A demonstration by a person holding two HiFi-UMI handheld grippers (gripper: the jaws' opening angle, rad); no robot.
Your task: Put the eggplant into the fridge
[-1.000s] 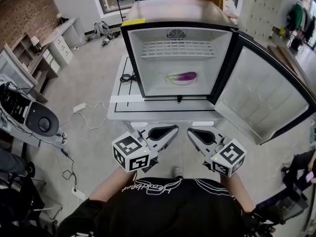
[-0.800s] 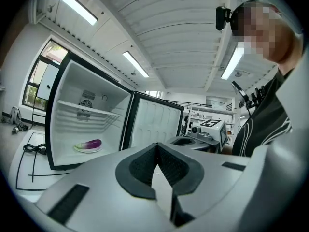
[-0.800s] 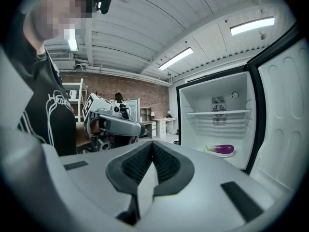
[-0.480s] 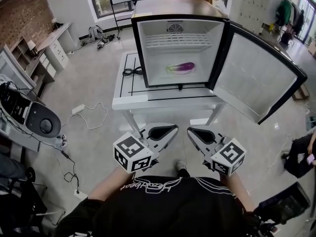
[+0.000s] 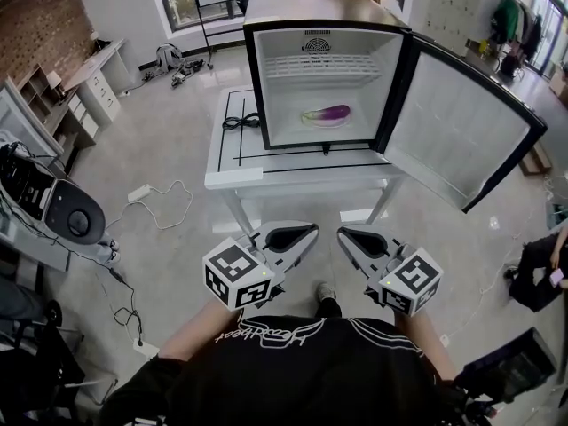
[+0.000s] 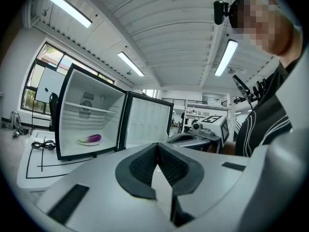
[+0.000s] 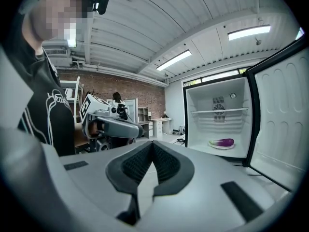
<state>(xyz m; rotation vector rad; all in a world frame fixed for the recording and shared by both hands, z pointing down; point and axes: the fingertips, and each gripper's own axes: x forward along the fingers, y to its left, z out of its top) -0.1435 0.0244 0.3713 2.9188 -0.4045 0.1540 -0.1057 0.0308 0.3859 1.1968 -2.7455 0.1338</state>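
The purple eggplant [image 5: 325,113] lies on a pale plate on the floor of the small fridge [image 5: 324,20], whose door [image 5: 461,131] stands wide open to the right. It shows in the left gripper view as the eggplant [image 6: 90,139] and in the right gripper view as the eggplant [image 7: 221,142]. My left gripper [image 5: 312,230] and right gripper [image 5: 343,232] are held side by side close to the person's chest, well short of the table. Both the left gripper [image 6: 157,147] and right gripper [image 7: 152,144] are shut with nothing in them.
The fridge stands on a white table [image 5: 232,171] marked with black lines, with a coiled black cable [image 5: 238,121] beside it. A power strip and cord [image 5: 142,193] lie on the floor at left, near grey equipment [image 5: 67,216]. A seated person [image 5: 543,269] is at right.
The fridge and table have drawn farther away and shifted slightly in the head view as the person backs off. Both grippers keep their spot in the picture and stay shut.
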